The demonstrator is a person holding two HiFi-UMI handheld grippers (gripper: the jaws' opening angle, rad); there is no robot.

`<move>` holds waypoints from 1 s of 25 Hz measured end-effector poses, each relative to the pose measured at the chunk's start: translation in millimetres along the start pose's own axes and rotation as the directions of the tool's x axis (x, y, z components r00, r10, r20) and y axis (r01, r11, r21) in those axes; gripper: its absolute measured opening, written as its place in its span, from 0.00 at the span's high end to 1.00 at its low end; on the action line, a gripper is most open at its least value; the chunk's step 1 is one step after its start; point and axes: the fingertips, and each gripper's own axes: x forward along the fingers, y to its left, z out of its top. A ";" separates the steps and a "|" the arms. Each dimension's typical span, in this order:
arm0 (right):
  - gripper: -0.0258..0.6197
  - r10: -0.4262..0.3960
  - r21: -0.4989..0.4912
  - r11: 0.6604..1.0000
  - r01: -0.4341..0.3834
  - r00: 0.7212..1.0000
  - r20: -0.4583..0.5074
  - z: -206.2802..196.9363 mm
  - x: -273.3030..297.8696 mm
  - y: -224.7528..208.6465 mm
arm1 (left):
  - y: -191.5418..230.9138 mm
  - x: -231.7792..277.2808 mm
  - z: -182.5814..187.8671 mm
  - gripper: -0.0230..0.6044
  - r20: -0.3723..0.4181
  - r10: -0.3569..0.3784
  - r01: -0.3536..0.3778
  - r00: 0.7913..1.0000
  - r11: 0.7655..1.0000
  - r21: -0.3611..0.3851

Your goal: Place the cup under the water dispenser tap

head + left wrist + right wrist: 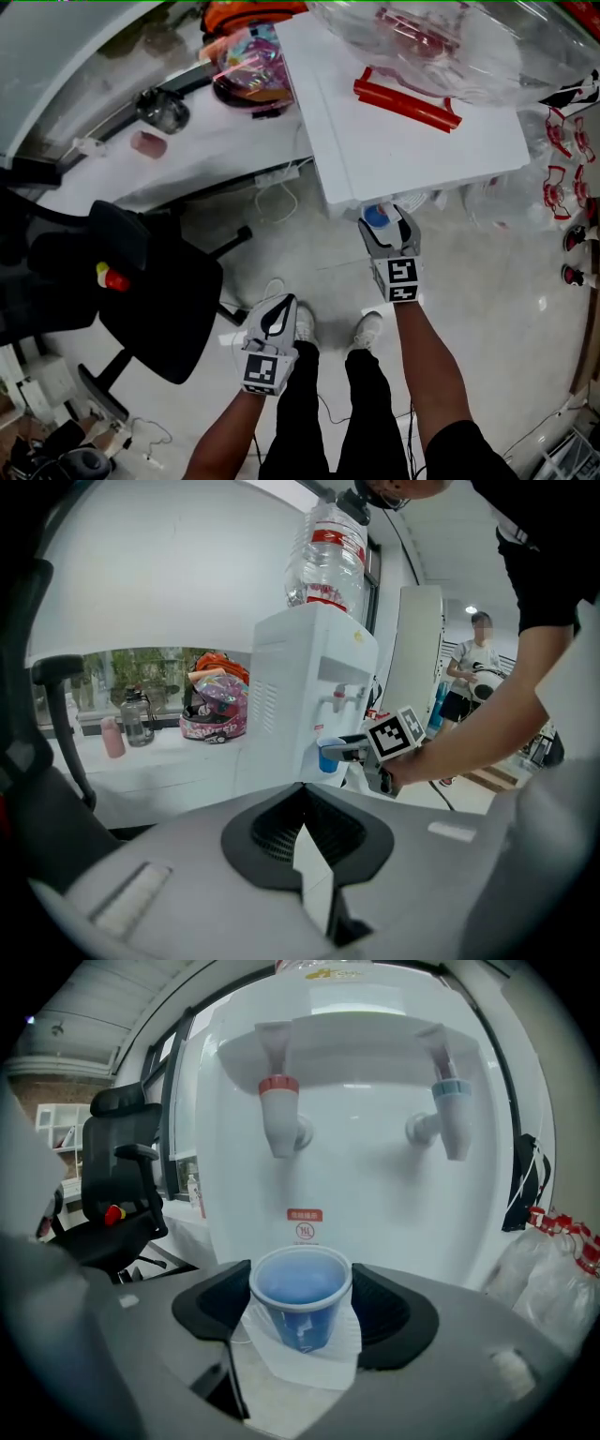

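My right gripper is shut on a blue plastic cup, held upright by its sides just in front of the white water dispenser. The cup sits below the red tap and slightly to its right; the blue tap is further right. From the left gripper view, the cup hangs close to the dispenser's front, under the taps. My left gripper hangs lower and to the left over the floor, shut with nothing in it.
A large water bottle tops the dispenser. A black office chair stands to the left. A white ledge carries a bottle, a pink cup and a helmet. Plastic bags lie right. A person stands far back.
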 end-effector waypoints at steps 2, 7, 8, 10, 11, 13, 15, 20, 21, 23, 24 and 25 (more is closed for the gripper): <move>0.44 -0.002 -0.001 1.000 0.002 1.000 0.010 -4.5 3.3 0.5 | 1.8 3.4 1.7 0.94 0.020 0.012 -0.012 1.000 1.000 -0.019; 0.43 -0.018 0.016 1.000 0.017 0.999 0.039 -12.0 12.8 -5.1 | 1.3 15.4 2.8 0.94 0.047 0.010 -0.010 0.999 1.000 -0.011; 0.43 -0.016 0.021 1.000 0.015 0.999 0.046 -13.4 13.8 -4.6 | -1.5 16.7 1.9 0.94 0.052 0.001 -0.001 0.999 1.000 -0.001; 0.43 -0.014 0.024 1.000 0.013 0.998 0.058 -16.4 12.1 -4.4 | -8.5 17.7 -3.4 0.94 0.052 -0.018 0.017 0.998 1.000 0.016; 0.43 -0.014 0.019 1.000 0.013 0.998 0.063 -16.4 11.3 -4.2 | -10.5 17.8 -6.8 0.94 0.047 -0.023 0.022 0.999 1.000 0.016; 0.43 -0.012 0.009 1.000 0.012 0.998 0.065 -15.3 13.1 -3.3 | -10.4 17.0 -12.7 0.94 0.037 -0.016 0.016 0.999 1.000 0.007; 0.39 -0.005 0.012 1.000 0.004 0.998 0.065 -14.7 15.7 -1.9 | -9.4 14.4 -17.5 0.94 0.011 0.001 -0.001 1.000 1.000 -0.004; 0.28 0.009 0.018 1.000 -0.010 0.997 0.074 -9.6 4.3 0.1 | -17.0 9.7 -19.6 0.94 0.030 0.010 -0.009 0.999 0.999 -0.035; 0.28 0.013 0.018 1.000 -0.014 0.997 0.075 -8.0 -1.8 1.5 | -18.1 9.1 -16.7 0.94 0.033 0.014 -0.013 0.999 0.999 -0.043; 0.28 0.033 0.003 0.999 -0.033 0.997 0.073 -4.3 -19.3 8.0 | -20.2 6.4 -7.3 0.94 0.041 0.026 -0.023 0.999 0.998 -0.061; 0.28 0.051 -0.012 0.999 -0.050 0.996 0.075 -0.8 -31.0 13.6 | -21.7 3.9 -0.7 0.94 0.047 0.029 -0.026 0.999 0.998 -0.064; 0.29 0.072 -0.029 0.997 -0.070 0.994 0.079 3.9 -44.7 20.2 | -23.8 0.9 7.0 0.94 0.052 0.027 -0.024 0.998 0.998 -0.057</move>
